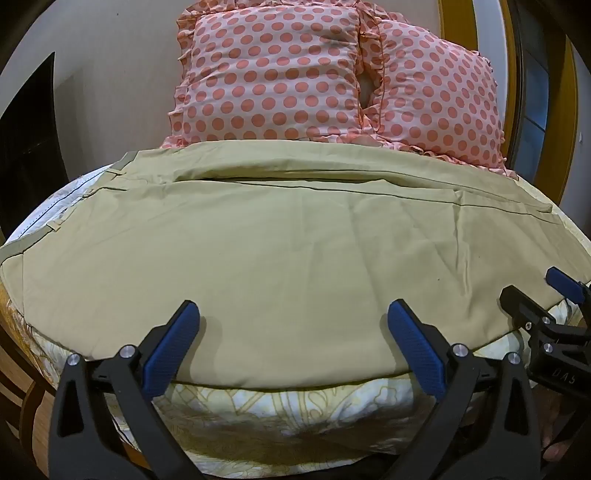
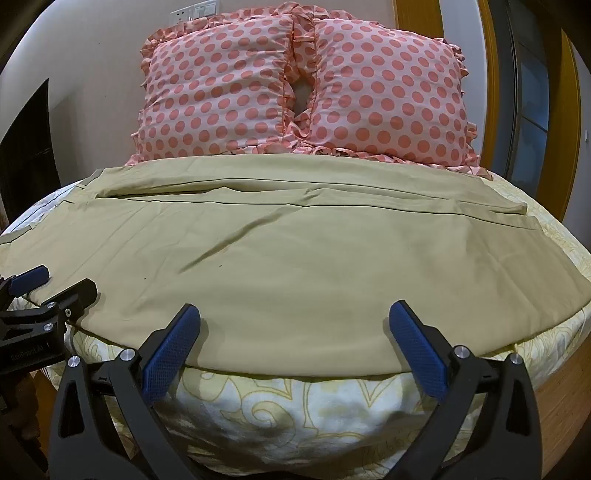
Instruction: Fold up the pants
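Khaki pants lie spread flat across the bed, waistband with belt loops at the left, legs running to the right; they also show in the right wrist view. My left gripper is open, its blue pads just above the pants' near edge, holding nothing. My right gripper is open too, over the near edge further right. The right gripper also shows at the right edge of the left wrist view. The left gripper shows at the left edge of the right wrist view.
Two pink polka-dot pillows stand against the wall behind the pants. A yellow-and-white floral bedsheet covers the bed and drops off at the near edge. A wooden door frame is at the right.
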Motion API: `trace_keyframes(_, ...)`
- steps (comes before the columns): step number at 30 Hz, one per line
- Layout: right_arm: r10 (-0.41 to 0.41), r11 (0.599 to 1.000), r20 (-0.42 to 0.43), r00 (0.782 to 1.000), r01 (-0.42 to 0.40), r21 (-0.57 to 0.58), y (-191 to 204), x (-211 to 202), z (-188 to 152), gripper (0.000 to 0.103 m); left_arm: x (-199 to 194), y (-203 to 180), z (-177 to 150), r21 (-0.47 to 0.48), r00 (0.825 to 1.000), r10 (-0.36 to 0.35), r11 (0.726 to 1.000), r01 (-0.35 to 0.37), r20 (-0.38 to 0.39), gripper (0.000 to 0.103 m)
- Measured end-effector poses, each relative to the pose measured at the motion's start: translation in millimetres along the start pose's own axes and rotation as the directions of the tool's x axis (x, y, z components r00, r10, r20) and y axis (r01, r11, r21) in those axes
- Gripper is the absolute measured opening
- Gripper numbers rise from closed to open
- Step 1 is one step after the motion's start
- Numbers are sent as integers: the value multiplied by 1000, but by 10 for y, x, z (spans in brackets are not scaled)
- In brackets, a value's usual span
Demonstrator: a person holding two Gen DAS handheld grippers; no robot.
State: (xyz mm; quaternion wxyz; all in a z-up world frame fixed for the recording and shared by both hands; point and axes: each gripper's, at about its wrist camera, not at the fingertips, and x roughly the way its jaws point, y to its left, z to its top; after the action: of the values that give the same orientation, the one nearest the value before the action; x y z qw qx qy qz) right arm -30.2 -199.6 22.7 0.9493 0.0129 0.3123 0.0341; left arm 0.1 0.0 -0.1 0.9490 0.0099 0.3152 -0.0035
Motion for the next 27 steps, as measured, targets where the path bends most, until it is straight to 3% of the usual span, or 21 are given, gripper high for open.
trace_keyframes(27, 0, 1000, 10, 1000, 0, 0, -4, -3, -4, 102, -2, 0, 0, 1, 1000, 1, 1000, -1, 5, 101)
